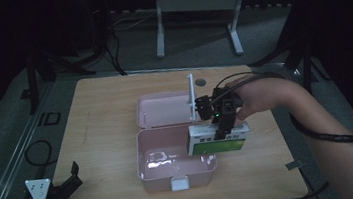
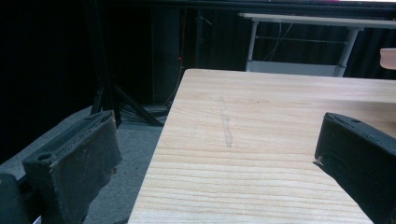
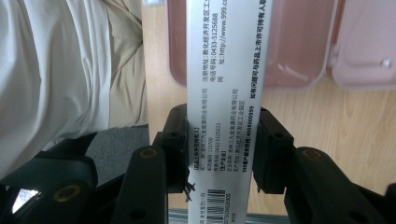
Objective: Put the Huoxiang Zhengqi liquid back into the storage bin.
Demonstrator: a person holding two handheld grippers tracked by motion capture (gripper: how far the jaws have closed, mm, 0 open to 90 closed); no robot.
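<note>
A green and white medicine box point(image 1: 218, 140) hangs over the right edge of the open pink plastic case point(image 1: 177, 166), and my right gripper point(image 1: 223, 124) is shut on it from above. In the right gripper view the box's white printed side point(image 3: 225, 88) runs up between both black jaws, with the pink case point(image 3: 299, 42) beyond it. The case's lid point(image 1: 163, 109) lies flat behind its tub. My left gripper point(image 1: 66, 187) sits at the table's front left corner, open with nothing between its fingers point(image 2: 74, 163).
A white stick-like object point(image 1: 191, 95) stands upright by the lid's right side. A small dark round mark point(image 1: 200, 82) lies behind it on the wooden table point(image 1: 101, 118). A grey stand's legs point(image 1: 159, 36) are on the floor beyond the table.
</note>
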